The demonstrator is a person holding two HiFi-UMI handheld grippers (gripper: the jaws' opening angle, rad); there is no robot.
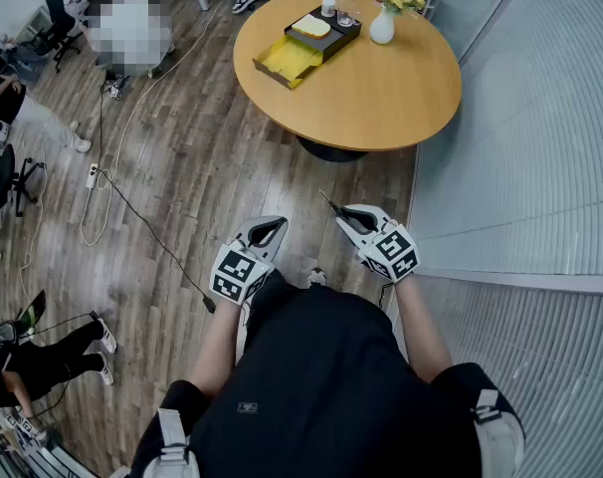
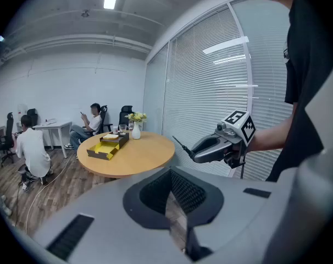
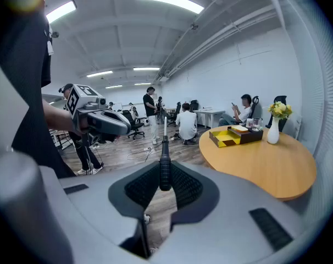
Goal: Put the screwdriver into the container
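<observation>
Right gripper: jaws clamped on the black handle of the screwdriver, shaft pointed forward.
Left gripper: jaws closed together, nothing held.
Yellow container: seen on round table, well apart from screwdriver.

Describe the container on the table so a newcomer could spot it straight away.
On the round wooden table ahead, look to its far left side. The container is the open, shallow box with a bright yellow inside, next to a dark tray; only it is yellow-lined, and the white vase stands further right.
</observation>
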